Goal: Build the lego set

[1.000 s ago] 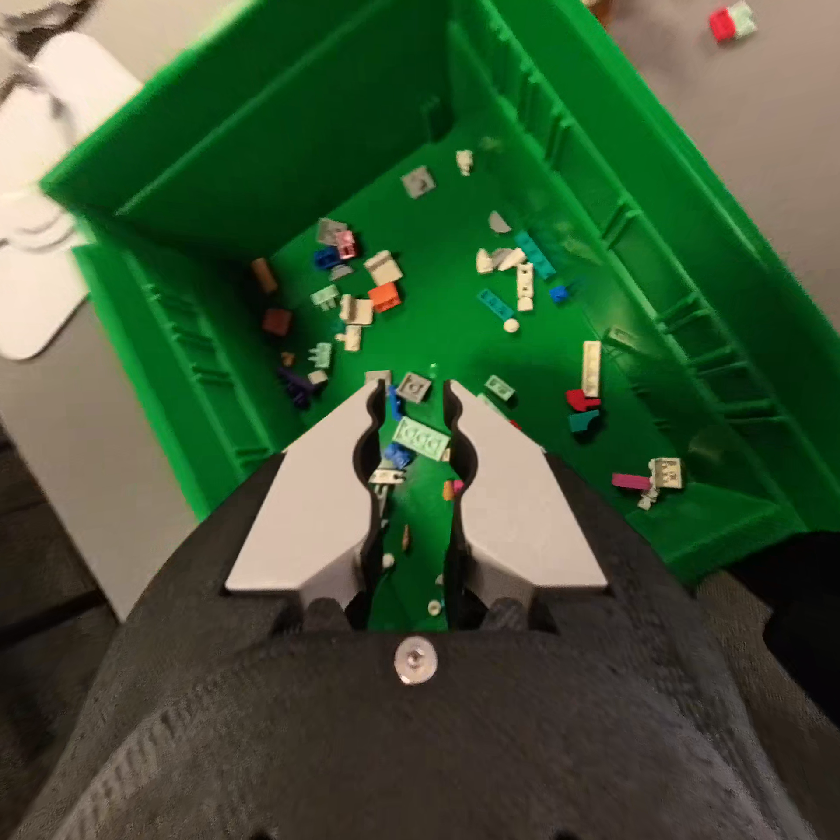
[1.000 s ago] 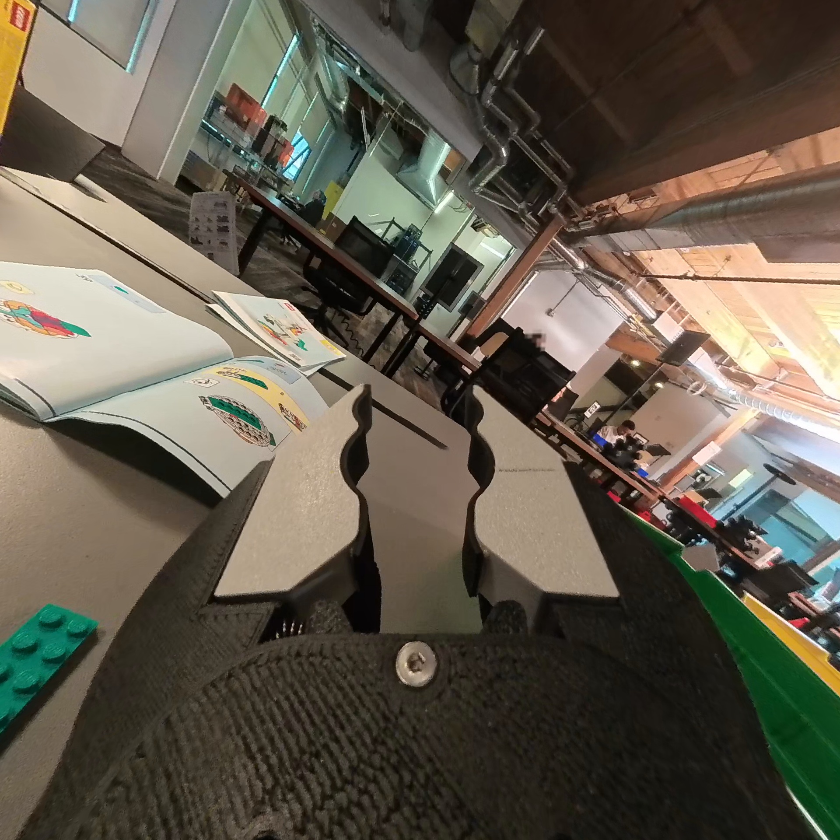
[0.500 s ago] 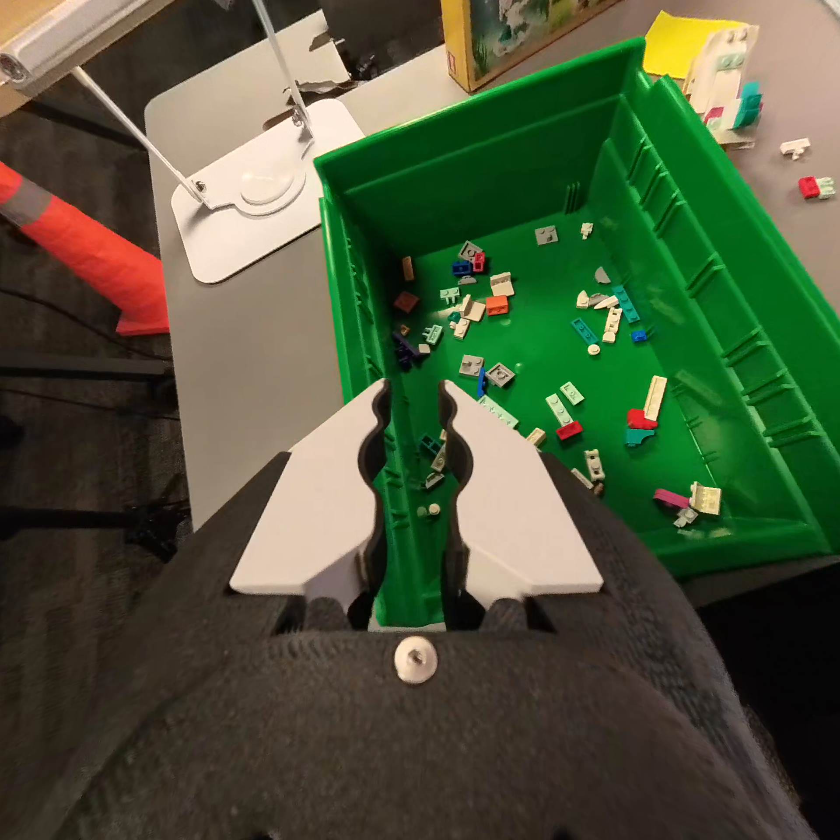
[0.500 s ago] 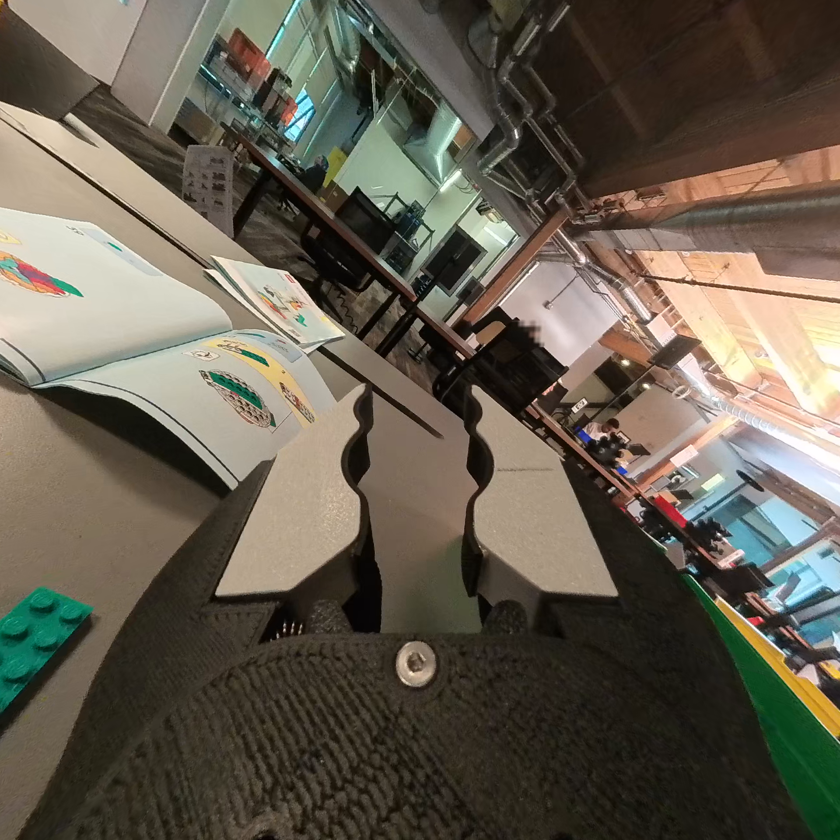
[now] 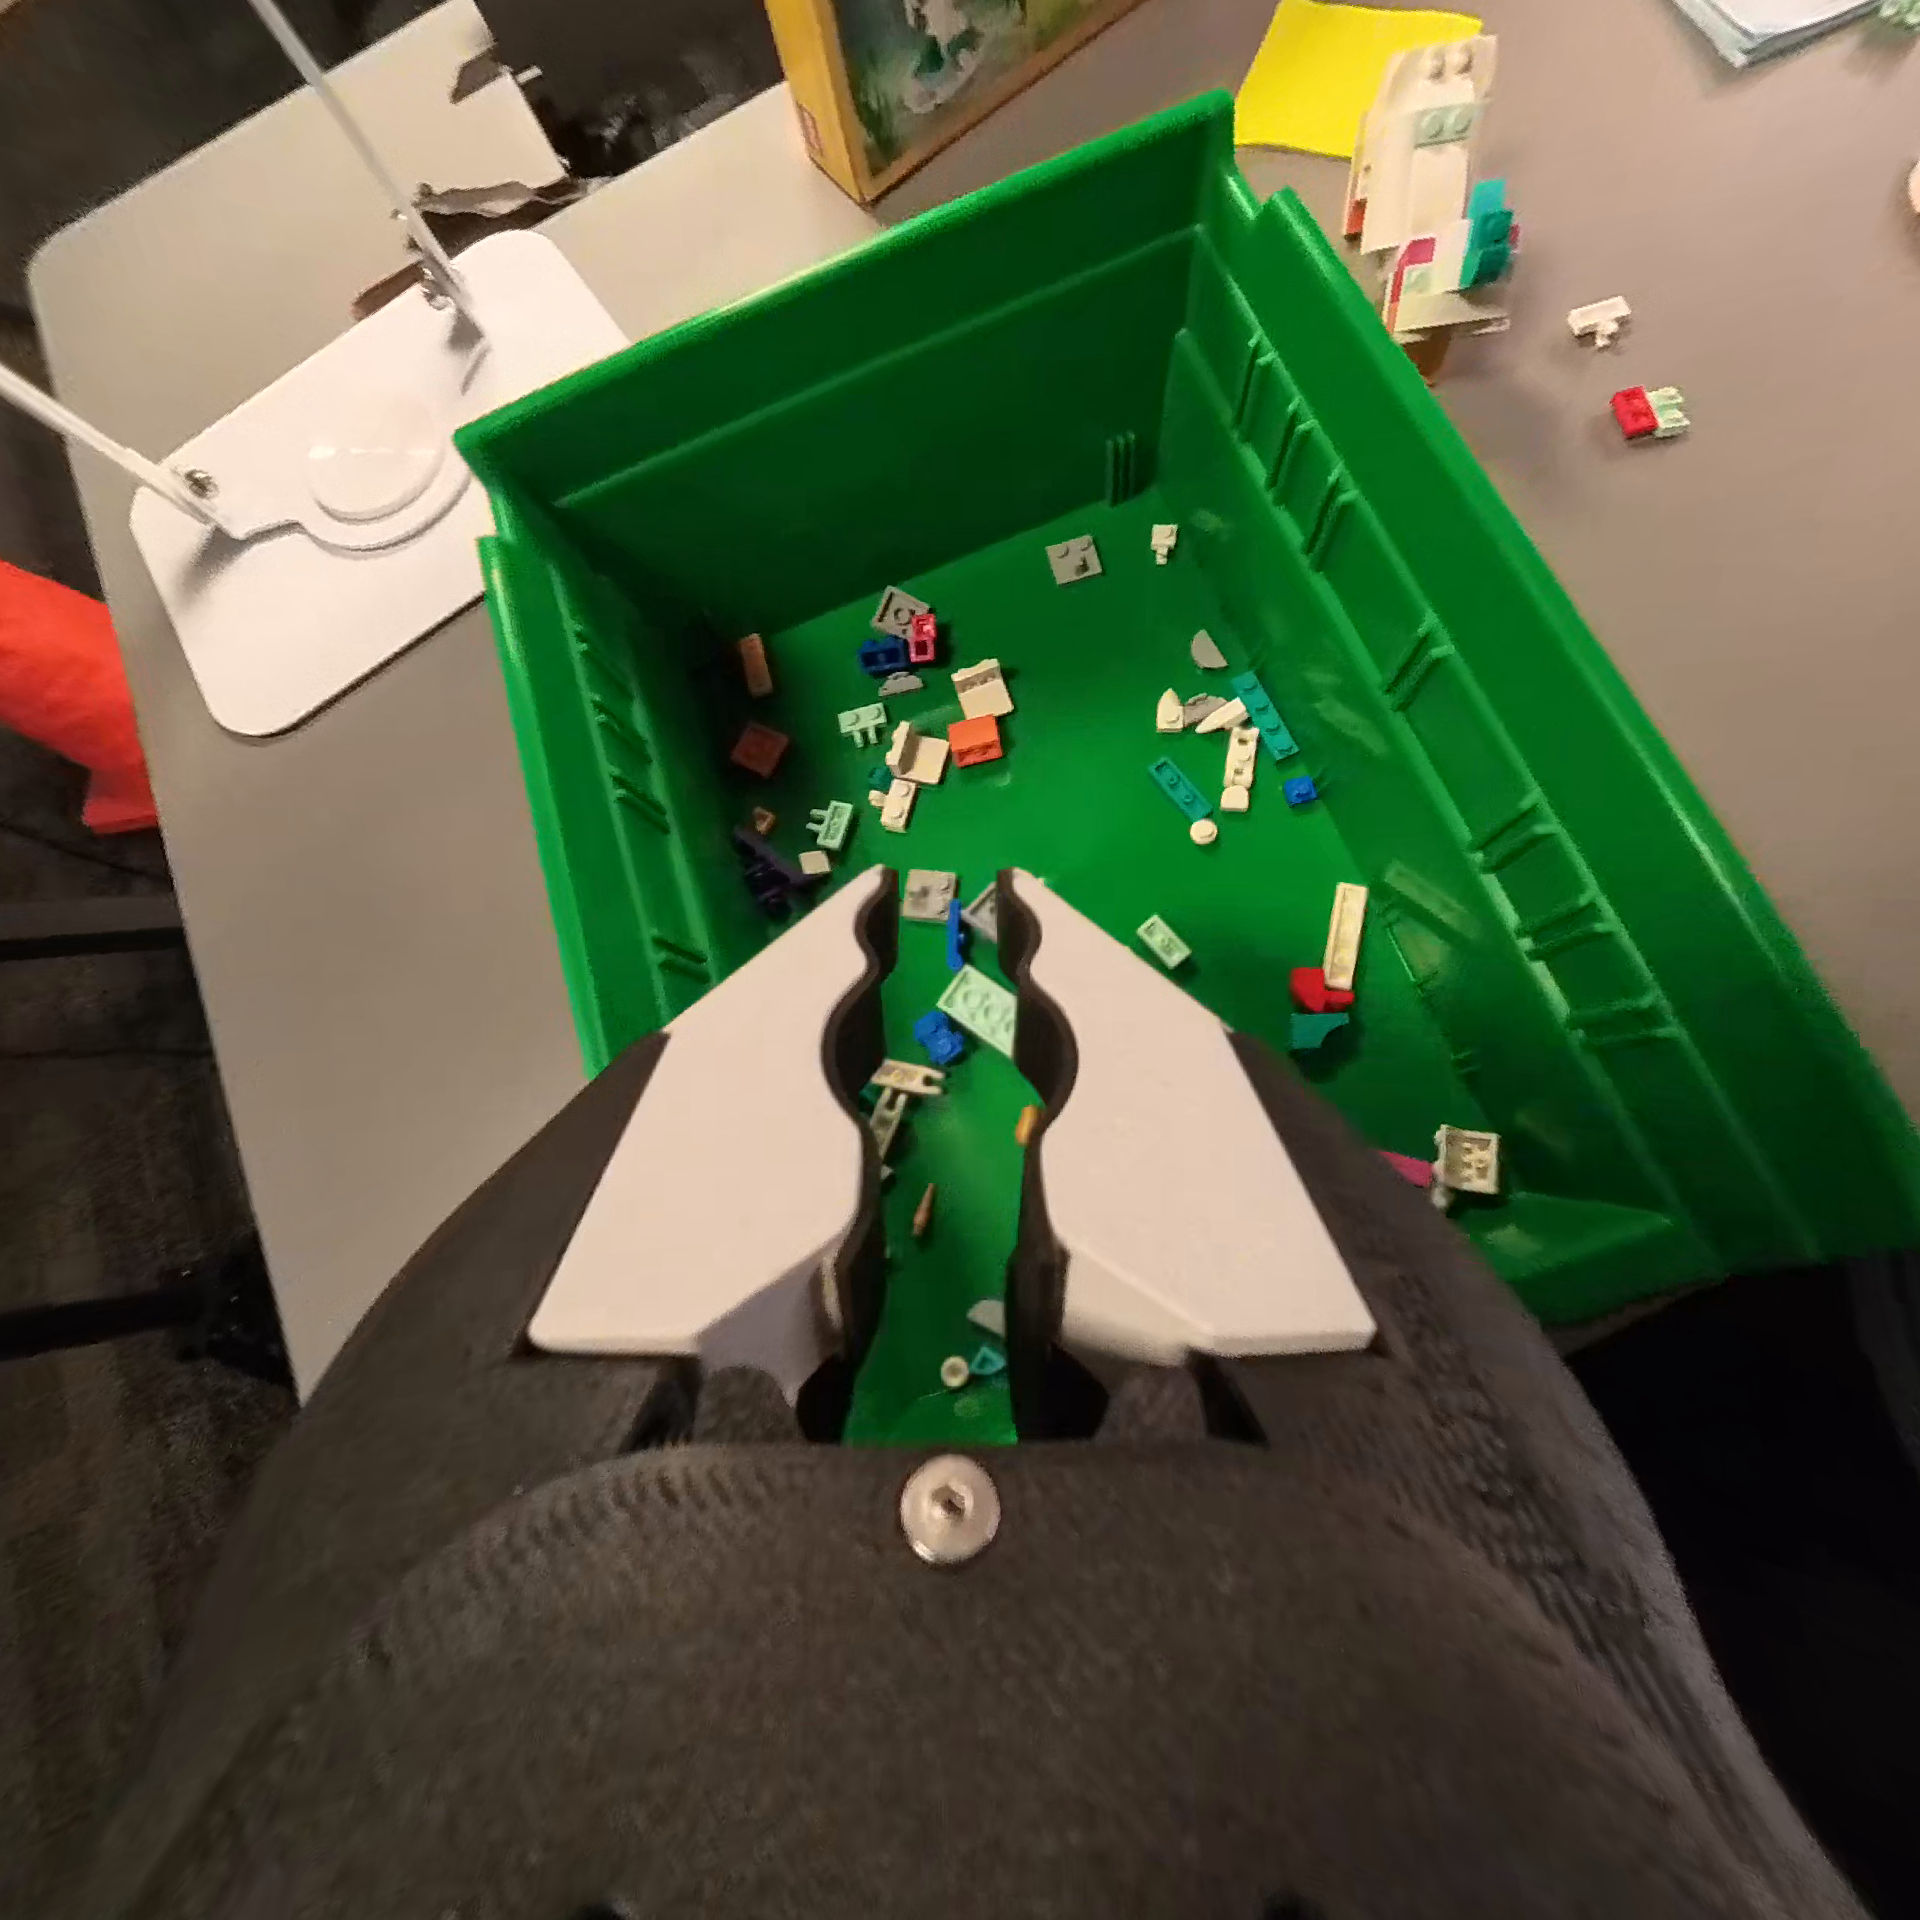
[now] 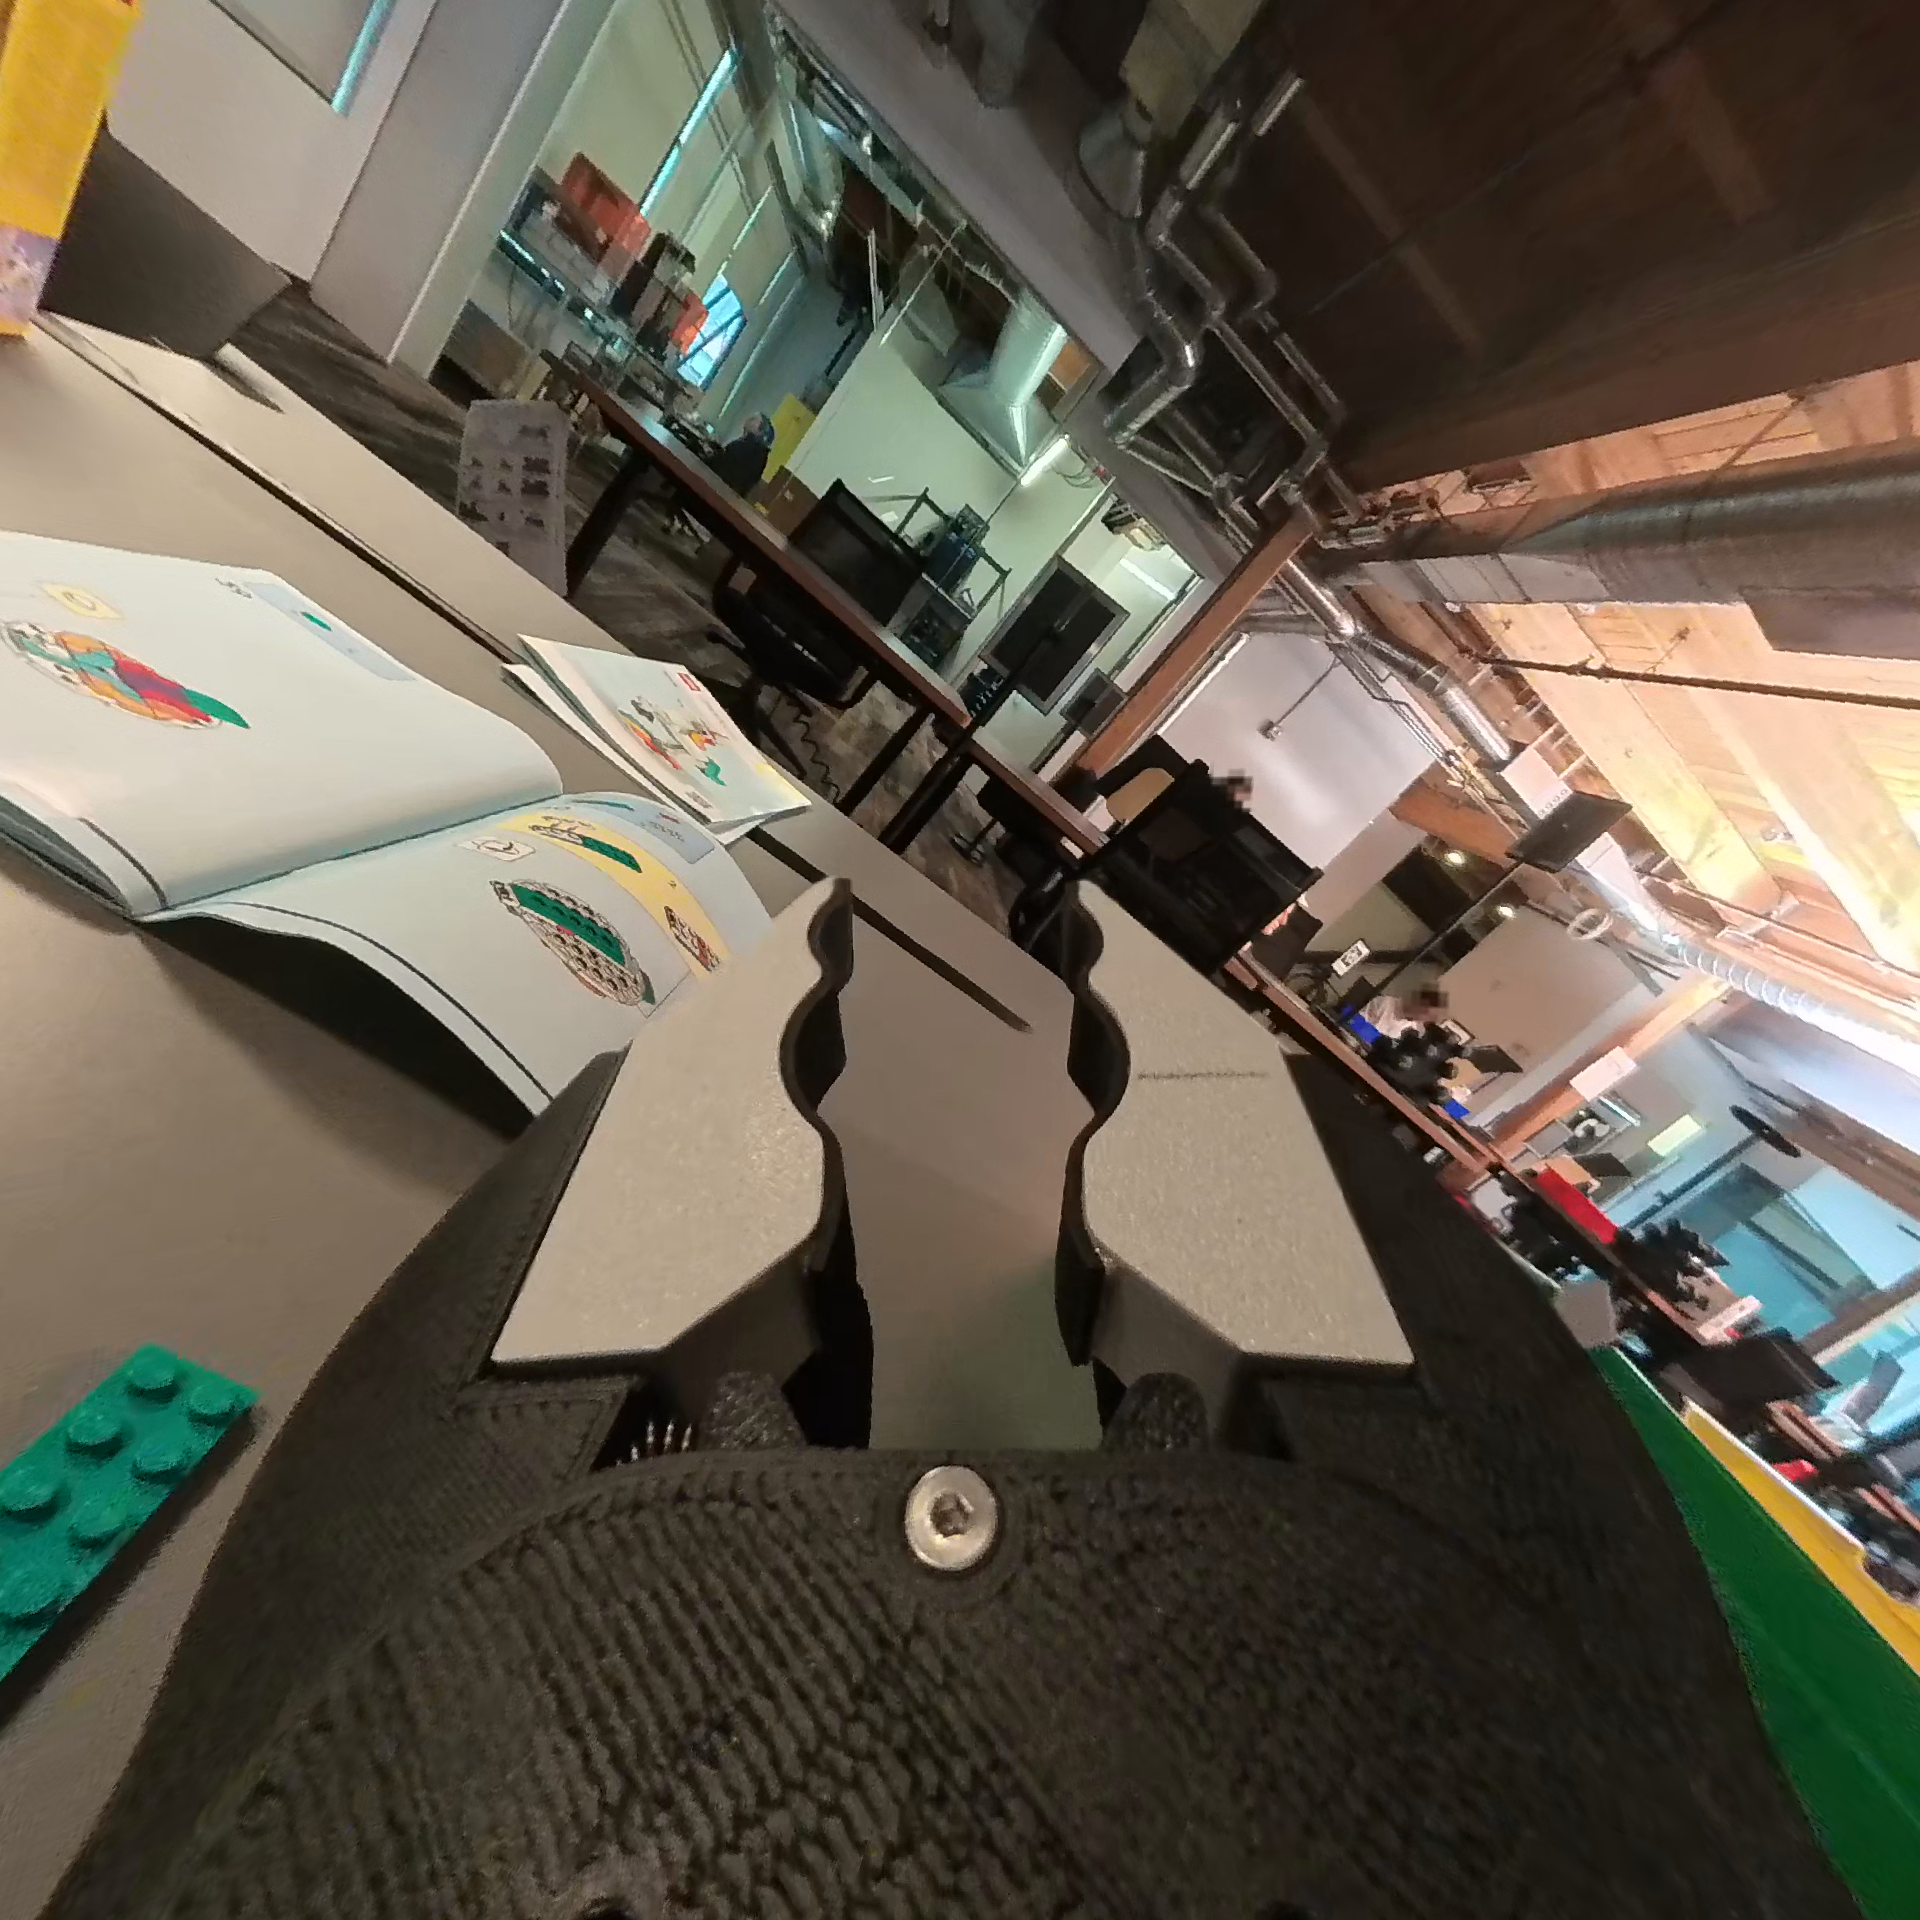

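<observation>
Above the green bin (image 5: 727,499), the left tongs (image 5: 945,883) hang with their jaws parted and nothing between them, tips over the near half of the bin floor. Loose bricks lie scattered across that floor, among them a pale green plate (image 5: 977,1008) seen through the gap and an orange brick (image 5: 975,741) farther in. Beyond the bin, on the grey counter (image 5: 1714,644), stands a partly built white model (image 5: 1429,177), with a small red and pale green piece (image 5: 1647,412) beside it. The right tongs (image 6: 961,914) rest low over the counter, jaws likewise apart and empty, near an open instruction booklet (image 6: 312,790) and a dark green plate (image 6: 94,1475).
</observation>
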